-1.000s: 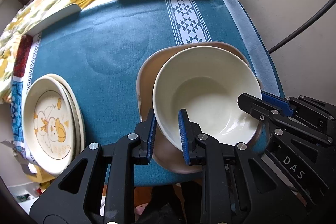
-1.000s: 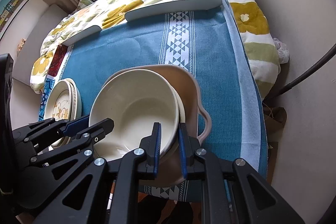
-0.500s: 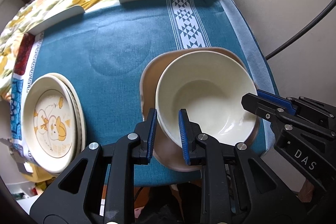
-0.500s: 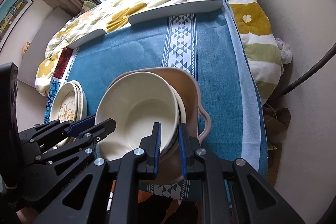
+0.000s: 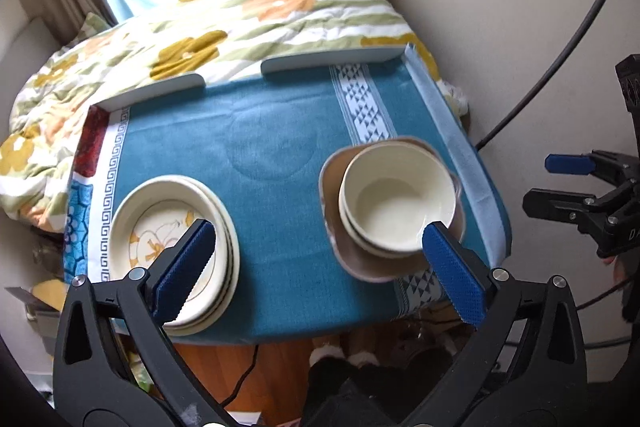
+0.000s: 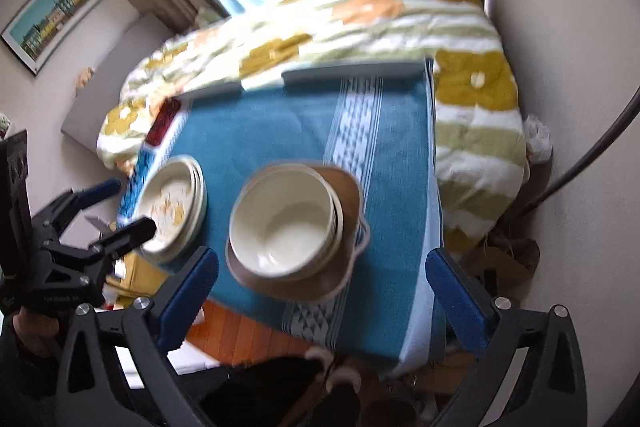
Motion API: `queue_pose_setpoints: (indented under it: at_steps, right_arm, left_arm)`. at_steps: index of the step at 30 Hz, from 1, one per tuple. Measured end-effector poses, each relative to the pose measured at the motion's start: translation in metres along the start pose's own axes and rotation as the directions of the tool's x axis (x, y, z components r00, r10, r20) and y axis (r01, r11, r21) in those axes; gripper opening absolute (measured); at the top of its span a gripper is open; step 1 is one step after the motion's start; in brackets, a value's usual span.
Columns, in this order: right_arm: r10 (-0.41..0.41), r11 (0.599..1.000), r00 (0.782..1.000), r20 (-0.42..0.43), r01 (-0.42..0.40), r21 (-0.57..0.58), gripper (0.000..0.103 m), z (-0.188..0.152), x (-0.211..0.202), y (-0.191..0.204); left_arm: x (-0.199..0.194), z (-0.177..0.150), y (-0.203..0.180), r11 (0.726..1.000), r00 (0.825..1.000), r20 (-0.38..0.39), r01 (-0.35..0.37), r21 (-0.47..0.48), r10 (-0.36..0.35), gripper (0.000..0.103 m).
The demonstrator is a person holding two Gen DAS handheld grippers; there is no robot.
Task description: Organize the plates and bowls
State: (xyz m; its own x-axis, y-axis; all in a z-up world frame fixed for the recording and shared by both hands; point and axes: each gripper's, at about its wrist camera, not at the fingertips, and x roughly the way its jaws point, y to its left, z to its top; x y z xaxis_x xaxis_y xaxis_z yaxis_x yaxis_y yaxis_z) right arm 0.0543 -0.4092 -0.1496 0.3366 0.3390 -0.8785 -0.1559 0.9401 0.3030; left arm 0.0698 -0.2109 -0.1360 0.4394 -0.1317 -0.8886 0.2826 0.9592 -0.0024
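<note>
A cream bowl (image 5: 396, 201) sits nested on other cream bowls inside a brown dish (image 5: 374, 267) at the right of the blue-clothed table (image 5: 276, 147); it also shows in the right wrist view (image 6: 284, 223). A stack of cream plates (image 5: 172, 243) with an orange drawing lies at the left, also in the right wrist view (image 6: 172, 207). My left gripper (image 5: 320, 267) is open and empty, back from the table's near edge. My right gripper (image 6: 320, 291) is open and empty, also back from the table. Each gripper shows in the other's view, right (image 5: 564, 183), left (image 6: 116, 207).
A floral quilt (image 5: 224, 23) covers the bed behind the table. Two grey rails (image 5: 332, 61) line the table's far edge. A wall and a black cable (image 5: 560, 59) are on the right. Wooden floor (image 5: 256, 367) shows below the near edge.
Both grippers let go of the cream bowl's rim, opened wide and pulled back and up from the table. The bowl stays nested in the brown dish.
</note>
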Motion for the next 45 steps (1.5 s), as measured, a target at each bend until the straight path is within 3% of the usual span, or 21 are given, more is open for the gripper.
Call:
queue_pose_setpoints:
  at_steps: [4,10,12,14,17,22,25,27,29,33,36,39,45]
  right_arm:
    - [-0.105,0.994,0.991,-0.081,0.103,-0.026,0.103,-0.010,0.019,-0.007]
    - [-0.138,0.990,0.979,-0.147,0.135,-0.033,0.102,-0.009,0.055,-0.015]
    - [-0.151,0.988,0.972,-0.180,0.145,-0.049,0.097,-0.010,0.069,-0.016]
    - [-0.148,0.989,0.965,-0.218,0.140,-0.049,0.083,-0.010,0.081,-0.017]
    - [-0.159,0.987,0.953,-0.259,0.146,-0.070,0.072,-0.008,0.095,-0.017]
    - [-0.148,0.988,0.937,-0.315,0.126,-0.090,0.062,-0.007,0.114,-0.016]
    - [-0.128,0.991,0.930,-0.344,0.104,-0.089,0.050,-0.007,0.127,-0.015]
    - [-0.107,0.993,0.928,-0.357,0.082,-0.084,0.043,-0.008,0.133,-0.014]
    - [-0.091,0.995,0.929,-0.359,0.066,-0.081,0.034,-0.008,0.139,-0.014]
    - [-0.057,0.997,0.932,-0.358,0.032,-0.076,0.029,-0.012,0.148,-0.013]
    - [-0.024,0.997,0.936,-0.350,-0.001,-0.072,0.019,-0.014,0.150,-0.011]
    - [-0.032,0.996,0.940,-0.340,0.000,-0.093,0.019,-0.016,0.150,-0.009]
    - [-0.047,0.991,0.951,-0.304,0.006,-0.136,0.019,-0.020,0.144,-0.005]
  left_arm:
    - [0.031,-0.012,0.007,1.000,0.989,-0.146,0.009,0.024,-0.006,0.103]
    - [0.081,-0.013,0.011,0.996,0.951,-0.296,0.093,-0.008,-0.091,0.101]
    - [0.094,-0.012,0.010,0.995,0.940,-0.327,0.100,0.004,-0.093,0.095]
    - [0.107,-0.011,0.008,0.993,0.927,-0.359,0.118,0.003,-0.110,0.090]
    - [0.123,-0.012,0.006,0.990,0.906,-0.404,0.142,0.000,-0.130,0.087]
    - [0.146,-0.013,0.000,0.986,0.881,-0.448,0.167,0.002,-0.149,0.068]
    - [0.155,-0.015,-0.004,0.982,0.873,-0.459,0.189,0.001,-0.167,0.057]
    - [0.159,-0.016,-0.007,0.978,0.868,-0.460,0.210,-0.005,-0.189,0.041]
    - [0.163,-0.018,-0.009,0.974,0.866,-0.457,0.225,-0.007,-0.204,0.032]
    - [0.166,-0.021,-0.017,0.970,0.874,-0.439,0.241,0.022,-0.208,0.017]
    - [0.168,-0.022,-0.023,0.970,0.881,-0.429,0.240,0.046,-0.197,0.016]
    - [0.167,-0.024,-0.026,0.967,0.885,-0.421,0.248,0.066,-0.198,0.016]
    - [0.161,-0.027,-0.043,0.966,0.914,-0.377,0.218,0.140,-0.151,0.016]
